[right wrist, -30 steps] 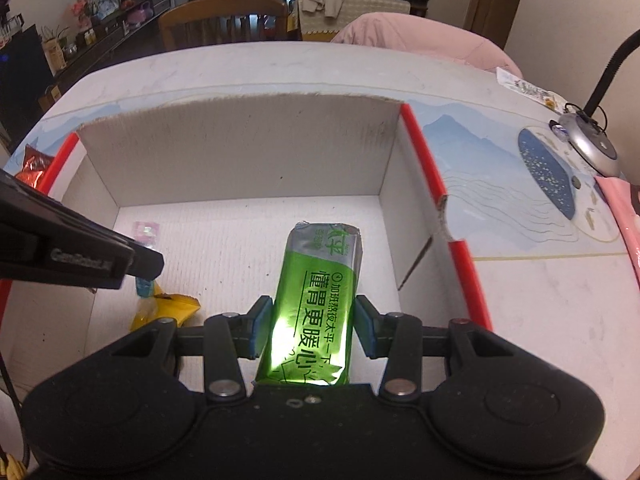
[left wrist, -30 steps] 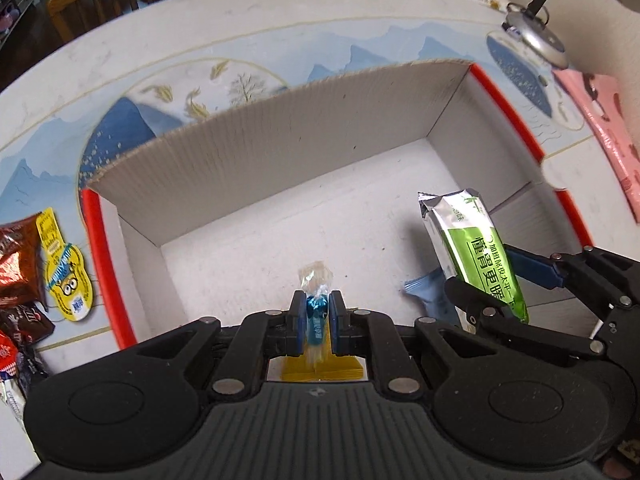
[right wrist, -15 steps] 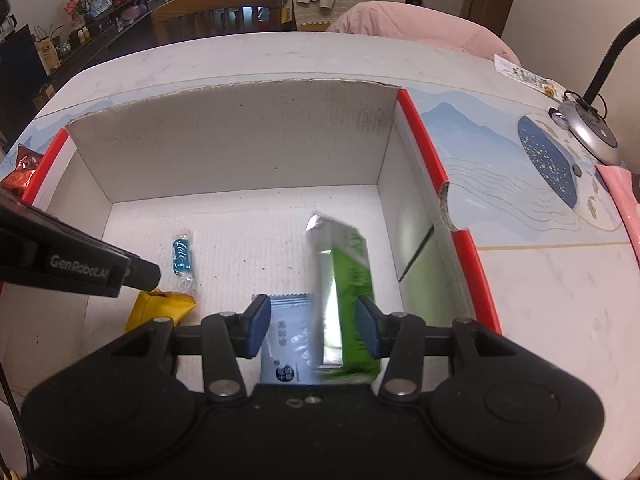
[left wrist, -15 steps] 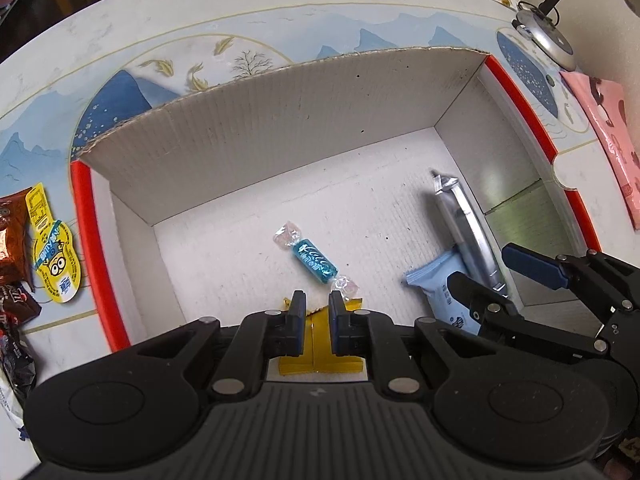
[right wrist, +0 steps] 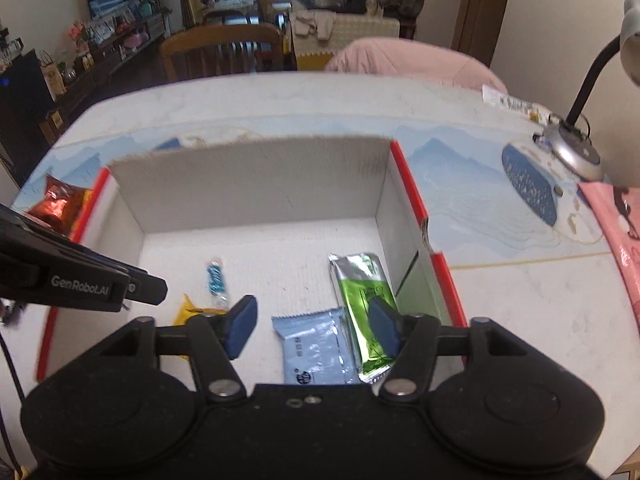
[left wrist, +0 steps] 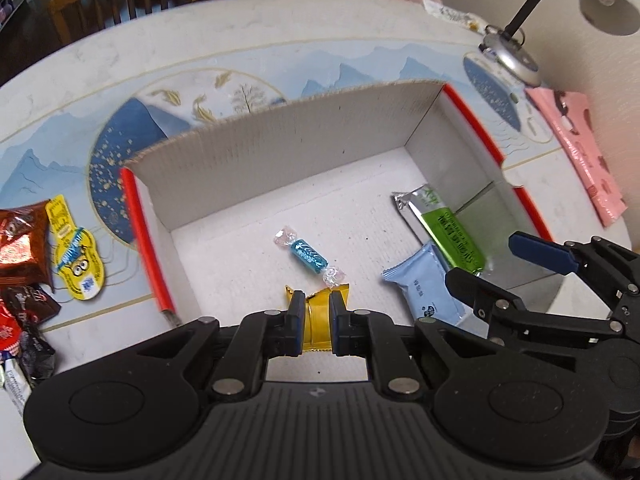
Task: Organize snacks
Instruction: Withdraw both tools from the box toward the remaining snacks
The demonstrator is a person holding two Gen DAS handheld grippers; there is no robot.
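The table (left wrist: 280,28) is round and pale, printed with blue mountains, gold fish and a tree. On it stands an open cardboard box (left wrist: 280,152) with grey corrugated walls, red rims on its left and right sides and a white, pebbled floor.

Four snacks lie on the box floor. The largest is a long green packet (right wrist: 362,304) with silver crimped ends and dark printed characters, lying lengthwise close beside the right wall. Just beside it, on its left and overlapping its edge, is a pale blue sachet (right wrist: 314,346) with a serrated top edge and a small dark round mark near its lower end. A yellow-gold wrapper (left wrist: 318,316) lies toward the near left of the floor. The smallest is a twist-wrapped candy (left wrist: 308,256), shiny blue in the middle with clear pinkish ends, lying at a slant near the floor's centre, one end touching the gold wrapper.

The right gripper (right wrist: 314,326) hangs above the blue sachet and green packet with its jaws about half apart, having just been opening; nothing is between them. The left gripper (left wrist: 316,312) is above the gold wrapper with its jaws closed down to a narrow slot and holding nothing.

Outside the box to the left lie more snacks: a red foil bag (left wrist: 20,240), a yellow cartoon-figure packet (left wrist: 76,258) and dark wrappers (left wrist: 28,320).
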